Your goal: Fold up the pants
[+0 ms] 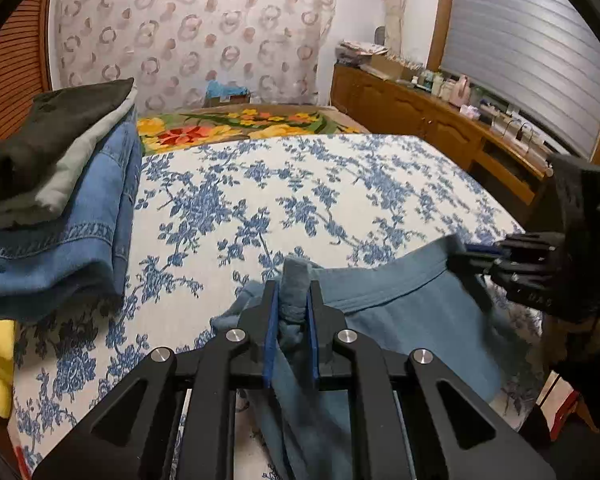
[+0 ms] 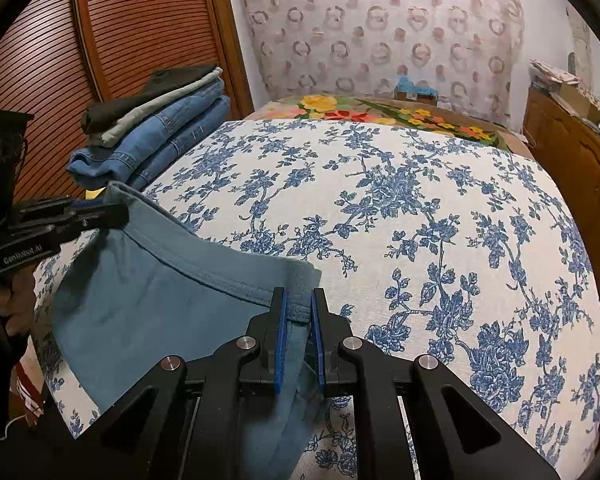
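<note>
Two grippers hold one pair of blue-grey pants (image 2: 156, 292) by the waistband, stretched between them at the near edge of a bed. The left gripper (image 1: 293, 308) is closed on a bunched corner of the waistband, the cloth pinched between its blue pads (image 1: 271, 332) and standing up above the fingertips. The right gripper (image 2: 299, 312) is closed on the opposite corner, with the stitched hem caught between its pads (image 2: 281, 344). In each wrist view the other gripper appears at the frame edge, gripping its end of the band. The waistband spans the gap in a shallow sag, and the rest of the pants hangs down below both tools over the front of the bed; how far the legs reach is probably beyond the frame and cannot be told. The bedspread (image 2: 420, 220), white with blue flowers, lies beneath and beyond the pants. A stack of folded clothes (image 2: 152, 136), denim below and grey and dark pieces on top, sits at the left side of the bed, well apart from the pants. A flowered blanket (image 2: 380, 114) lies at the far end. A wooden cabinet (image 1: 420, 116) stands along the right wall.
</note>
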